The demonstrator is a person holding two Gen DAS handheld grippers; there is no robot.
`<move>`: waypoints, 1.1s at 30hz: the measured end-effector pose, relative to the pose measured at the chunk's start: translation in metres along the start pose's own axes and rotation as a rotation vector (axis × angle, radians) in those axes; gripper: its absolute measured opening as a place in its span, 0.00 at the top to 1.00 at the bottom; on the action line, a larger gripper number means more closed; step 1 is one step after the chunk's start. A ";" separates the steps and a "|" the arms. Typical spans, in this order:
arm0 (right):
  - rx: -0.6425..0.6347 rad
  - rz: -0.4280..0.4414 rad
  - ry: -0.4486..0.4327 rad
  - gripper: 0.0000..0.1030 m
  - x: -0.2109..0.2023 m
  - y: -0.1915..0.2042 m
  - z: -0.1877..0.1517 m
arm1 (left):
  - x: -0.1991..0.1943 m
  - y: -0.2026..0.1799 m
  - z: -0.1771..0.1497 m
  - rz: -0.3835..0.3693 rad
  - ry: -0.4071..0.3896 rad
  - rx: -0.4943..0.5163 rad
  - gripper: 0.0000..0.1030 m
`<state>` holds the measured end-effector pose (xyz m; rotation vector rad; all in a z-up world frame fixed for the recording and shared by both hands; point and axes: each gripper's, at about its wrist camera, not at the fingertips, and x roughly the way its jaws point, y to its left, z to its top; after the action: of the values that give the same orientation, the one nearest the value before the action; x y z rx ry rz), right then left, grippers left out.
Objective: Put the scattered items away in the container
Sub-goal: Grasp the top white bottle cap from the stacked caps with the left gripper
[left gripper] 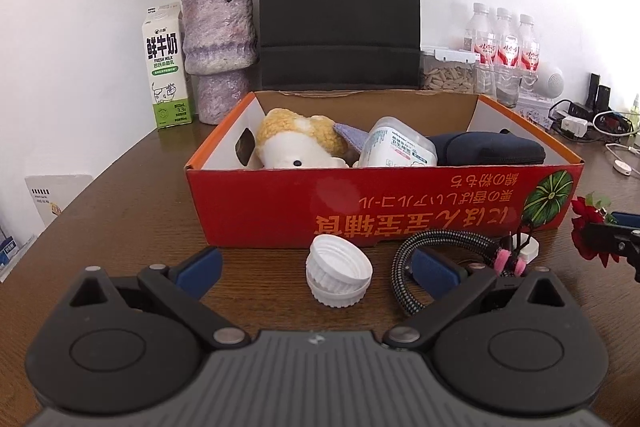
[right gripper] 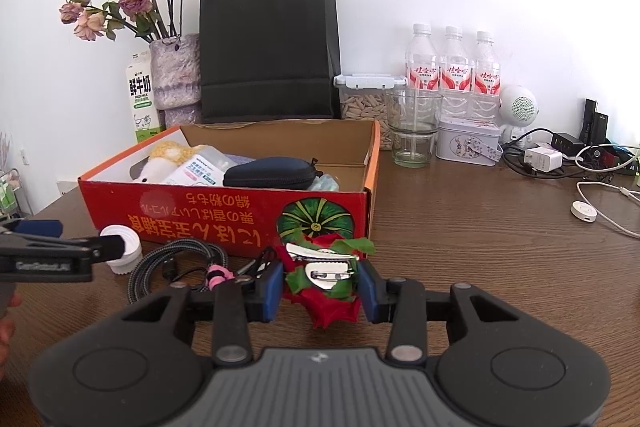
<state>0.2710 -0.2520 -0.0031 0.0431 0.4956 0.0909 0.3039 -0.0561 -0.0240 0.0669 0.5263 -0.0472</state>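
Red cardboard box (left gripper: 280,203) sits mid-bench (left gripper: 132,211), open top, near wall toward both cameras; it is the container. Already inside: plush toy (left gripper: 296,143), white plastic tub (left gripper: 396,147), dark zip case (left gripper: 488,149). They lie packed along the near side, so the far right part of the box floor looks free for more.

Still loose on the bench, just in front of the box wall: white screw cap (left gripper: 338,273), braided cable (left gripper: 432,247) coiled with a pink tie, and a red fabric rose clip (right gripper: 324,279).

Right gripper (right gripper: 322,287): fingers part-closed and clamped on the rose clip, blue pads pressing its leaves and petals from both sides. The metal clip back faces up, flower hangs below. It seems lifted slightly off the bench, but contact underneath cannot be told. It is held low and short of the box wall, so it probably needs raising over the rim before release.

Left gripper (left gripper: 316,271): fingers wide apart, nothing between the pads; the cap sits in the gap, untouched on both sides. The right-hand finger lies over the cable coil. Looks lined up to close on the cap next.

Milk carton (left gripper: 166,67), vase (left gripper: 220,47), black bag (left gripper: 340,11), and bottles (left gripper: 502,39) stand behind and do not seem part of the tidy.
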 end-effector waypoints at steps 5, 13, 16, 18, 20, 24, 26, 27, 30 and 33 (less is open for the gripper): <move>0.001 0.004 0.007 0.63 0.001 0.000 0.000 | 0.006 0.002 0.003 -0.017 -0.028 0.035 0.07; -0.019 0.014 0.016 0.63 0.002 0.005 -0.002 | 0.010 0.004 -0.001 -0.070 -0.004 0.062 0.33; -0.021 0.013 0.017 0.63 0.002 0.006 -0.003 | 0.010 0.000 -0.003 -0.082 -0.005 0.093 0.47; -0.022 0.012 0.019 0.63 0.002 0.006 -0.003 | 0.011 -0.001 -0.005 -0.089 0.003 0.102 0.56; -0.023 0.014 0.018 0.63 0.001 0.007 -0.003 | 0.012 0.000 -0.005 -0.095 0.013 0.097 0.61; -0.028 0.016 0.018 0.63 0.001 0.008 -0.003 | 0.010 0.005 -0.004 -0.105 0.008 0.067 0.61; -0.028 0.015 0.017 0.63 0.001 0.007 -0.003 | 0.008 0.008 -0.004 -0.109 -0.004 0.051 0.61; -0.027 0.014 0.018 0.63 0.001 0.008 -0.003 | 0.008 0.009 -0.004 -0.108 -0.007 0.045 0.61; -0.025 0.012 0.021 0.63 0.002 0.007 -0.003 | 0.007 0.010 -0.003 -0.107 -0.010 0.032 0.61; -0.026 0.012 0.021 0.63 0.002 0.007 -0.004 | 0.006 0.010 -0.003 -0.110 -0.016 0.025 0.61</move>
<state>0.2701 -0.2449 -0.0065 0.0202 0.5149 0.1098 0.3079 -0.0456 -0.0291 0.0614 0.5127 -0.1618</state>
